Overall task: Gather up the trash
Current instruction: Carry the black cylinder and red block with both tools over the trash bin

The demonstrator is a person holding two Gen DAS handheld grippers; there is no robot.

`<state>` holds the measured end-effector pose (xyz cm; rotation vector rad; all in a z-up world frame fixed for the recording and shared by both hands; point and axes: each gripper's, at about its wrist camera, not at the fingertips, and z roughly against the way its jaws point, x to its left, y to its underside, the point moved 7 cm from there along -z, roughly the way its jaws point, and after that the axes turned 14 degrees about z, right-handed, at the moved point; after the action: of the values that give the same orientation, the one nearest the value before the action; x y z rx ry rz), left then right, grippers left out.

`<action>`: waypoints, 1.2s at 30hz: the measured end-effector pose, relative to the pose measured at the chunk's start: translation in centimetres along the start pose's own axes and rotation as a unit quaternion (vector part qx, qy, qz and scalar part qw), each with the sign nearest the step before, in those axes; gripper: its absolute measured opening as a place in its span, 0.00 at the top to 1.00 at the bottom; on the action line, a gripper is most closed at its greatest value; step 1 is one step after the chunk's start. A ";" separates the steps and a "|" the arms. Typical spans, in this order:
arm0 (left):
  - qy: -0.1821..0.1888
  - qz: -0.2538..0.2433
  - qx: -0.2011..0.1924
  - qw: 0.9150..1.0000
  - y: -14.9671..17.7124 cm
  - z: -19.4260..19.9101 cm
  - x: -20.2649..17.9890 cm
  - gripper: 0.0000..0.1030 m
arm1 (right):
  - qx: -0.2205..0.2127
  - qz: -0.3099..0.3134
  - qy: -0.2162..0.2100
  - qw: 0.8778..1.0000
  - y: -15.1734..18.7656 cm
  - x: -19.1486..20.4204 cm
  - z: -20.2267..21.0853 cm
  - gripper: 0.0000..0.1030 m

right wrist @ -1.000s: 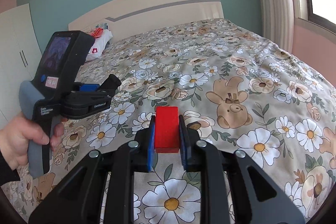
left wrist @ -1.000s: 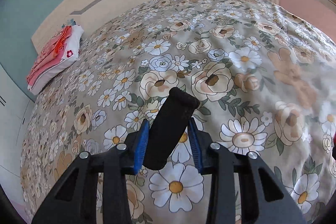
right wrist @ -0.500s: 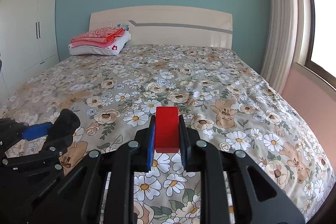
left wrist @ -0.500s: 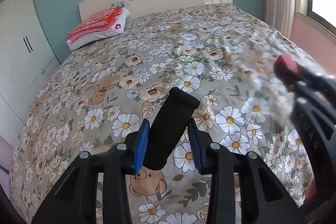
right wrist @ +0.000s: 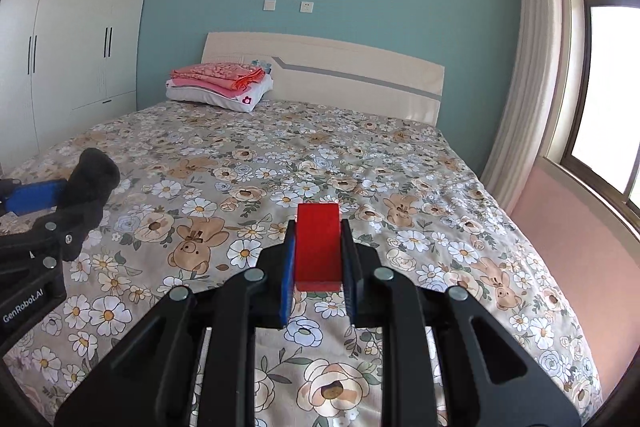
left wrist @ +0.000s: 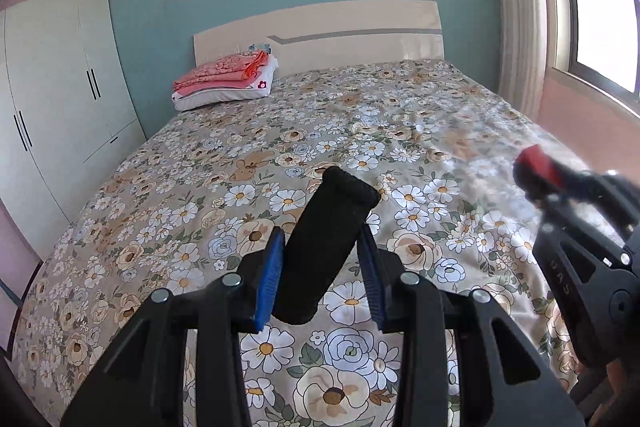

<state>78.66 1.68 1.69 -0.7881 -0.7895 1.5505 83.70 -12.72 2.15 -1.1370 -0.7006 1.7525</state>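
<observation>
While the left gripper (left wrist: pixel 320 263) clamps a black roll (left wrist: pixel 326 243) between its fingers, the right gripper (right wrist: pixel 318 263) pinches a red block (right wrist: pixel 318 243).

Bedspread (right wrist: pixel 360 163) open ahead; folded bedding (right wrist: pixel 220 83) blocks headboard corner.

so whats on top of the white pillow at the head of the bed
A stack of folded pink and orange blankets sits on the pillow. Anything tucked behind the stack is hidden.
</observation>
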 end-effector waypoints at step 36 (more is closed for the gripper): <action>0.006 0.000 -0.036 0.999 25.3 46.6 8.8 0.62 | -0.014 0.054 -0.068 0.996 17.4 9.6 53.8 0.80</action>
<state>25.18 5.10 5.46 -0.8489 -0.8410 1.5221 26.57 -10.78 6.47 -1.1002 -0.7579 1.9310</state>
